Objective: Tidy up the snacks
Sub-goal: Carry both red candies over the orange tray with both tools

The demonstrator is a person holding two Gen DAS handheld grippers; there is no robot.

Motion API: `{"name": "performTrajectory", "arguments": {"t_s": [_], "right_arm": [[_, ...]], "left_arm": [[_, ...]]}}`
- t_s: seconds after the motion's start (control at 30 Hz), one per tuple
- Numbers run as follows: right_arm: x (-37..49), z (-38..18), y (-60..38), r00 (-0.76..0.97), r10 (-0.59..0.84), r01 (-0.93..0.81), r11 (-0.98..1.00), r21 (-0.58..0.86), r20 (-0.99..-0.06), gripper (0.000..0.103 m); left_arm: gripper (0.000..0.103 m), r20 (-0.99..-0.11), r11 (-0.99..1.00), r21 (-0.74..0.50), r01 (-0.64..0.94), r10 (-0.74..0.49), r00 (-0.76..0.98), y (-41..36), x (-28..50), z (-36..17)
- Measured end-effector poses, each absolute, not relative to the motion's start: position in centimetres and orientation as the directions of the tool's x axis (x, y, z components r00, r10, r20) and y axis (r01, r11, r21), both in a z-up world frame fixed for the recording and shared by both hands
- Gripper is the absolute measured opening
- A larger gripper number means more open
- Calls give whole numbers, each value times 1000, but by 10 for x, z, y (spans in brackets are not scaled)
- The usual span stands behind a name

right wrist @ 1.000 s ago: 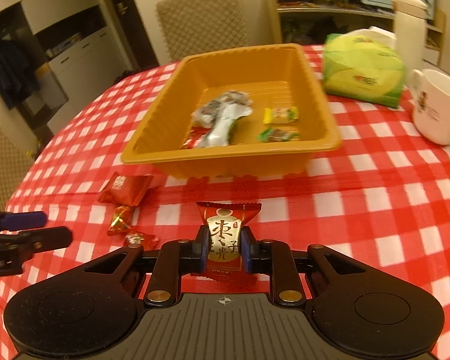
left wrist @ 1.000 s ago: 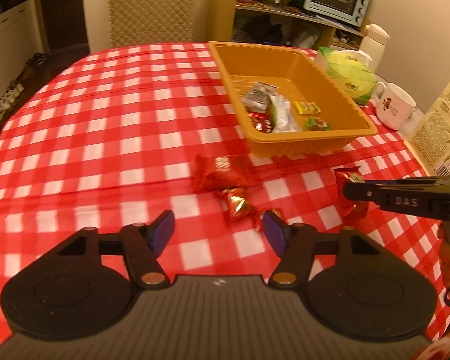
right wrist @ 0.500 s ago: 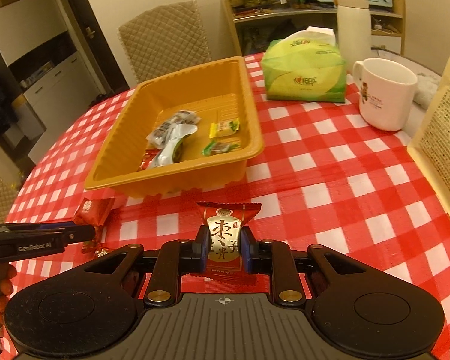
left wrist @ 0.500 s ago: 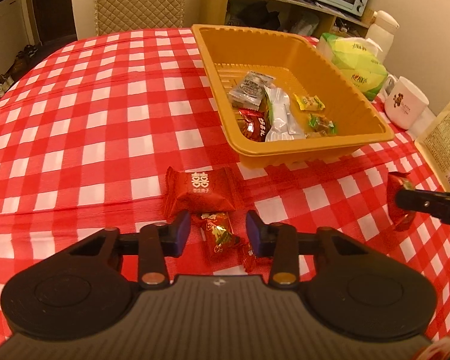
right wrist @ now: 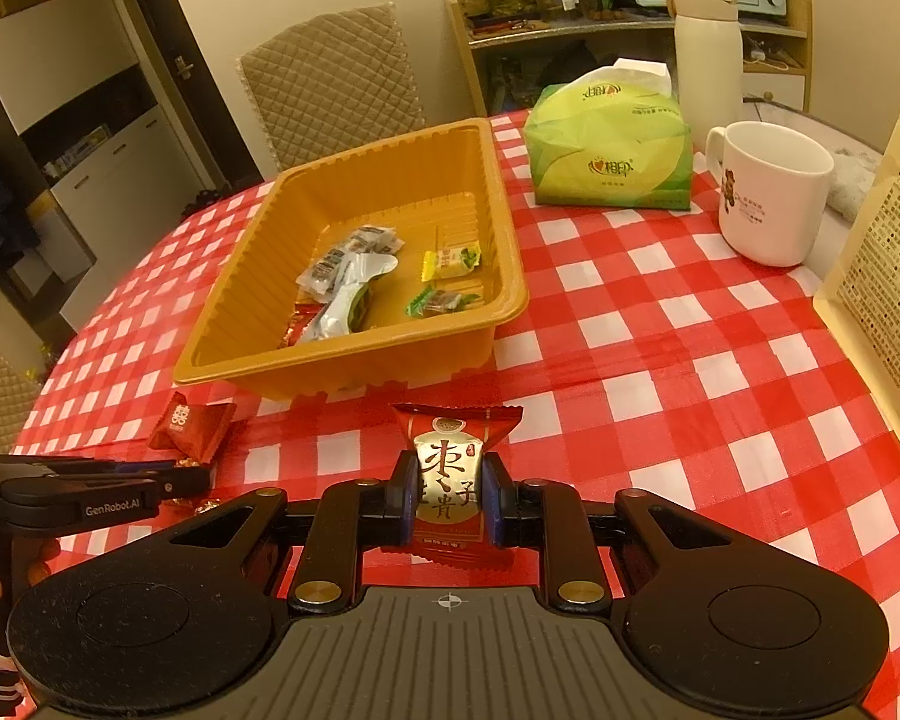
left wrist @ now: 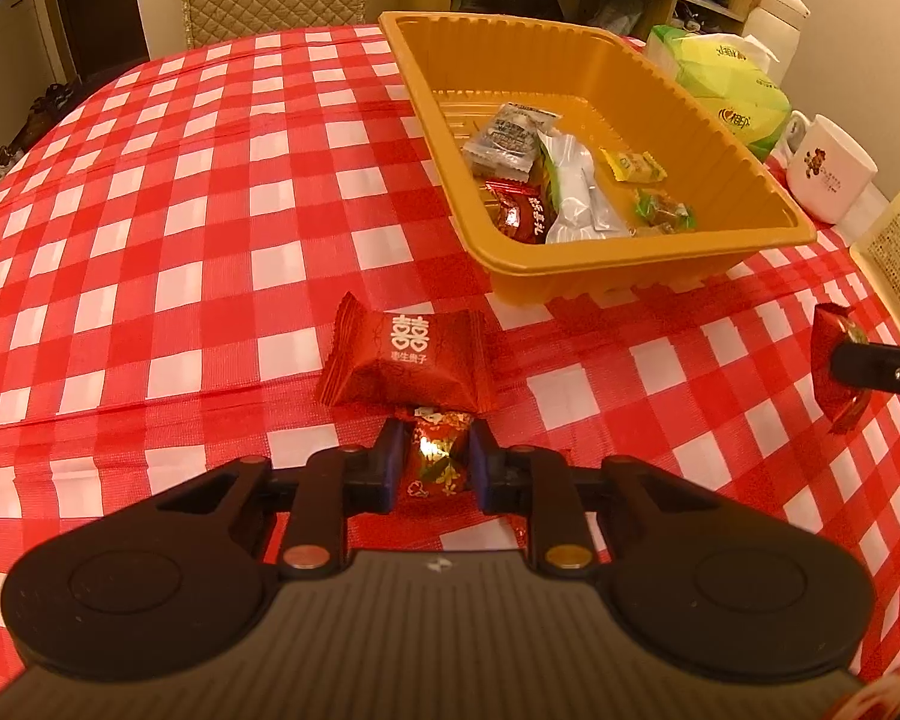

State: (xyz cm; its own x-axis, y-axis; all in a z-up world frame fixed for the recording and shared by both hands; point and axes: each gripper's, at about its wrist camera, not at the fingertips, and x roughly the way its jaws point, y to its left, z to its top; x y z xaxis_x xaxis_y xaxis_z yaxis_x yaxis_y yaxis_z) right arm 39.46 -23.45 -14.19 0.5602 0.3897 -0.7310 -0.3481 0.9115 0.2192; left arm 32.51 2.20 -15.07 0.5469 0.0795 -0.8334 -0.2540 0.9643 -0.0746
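Red-and-white check cloth covers the counter. Orange plastic tray sits toward the counter's far right part, w/ several wrapped snacks inside: a grey-clear packet, a silver pouch, a dark red pack, a yellow sweet and a green one. Beyond the tray, near the far right edge: green tissue pack, white mug, white flask. A printed paper bag stands at the right edge.

Between tray and near edge, a red pillow-pack snack lies flat on the cloth, just in front of the tray's near wall. Touching its near side is a small red-gold foil candy, still down on the cloth; left gripper has its fingers closed on it, pads pressing both sides. Another foil candy shows partly beside that gripper in the right view.

Right gripper, further right & held above the cloth, has fingers closed on a red-gold date snack, upright, top edge flaring above the pads.
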Motion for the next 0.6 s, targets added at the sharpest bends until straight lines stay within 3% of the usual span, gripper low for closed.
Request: {"name": "performTrajectory", "arguments": {"t_s": [0.6], "right_arm": [[394,-139,-231,554,404,-362,904,227,-728,22]], "left_arm": [[18,-816,965,-84,-247,76,572,32,292,-135]]}}
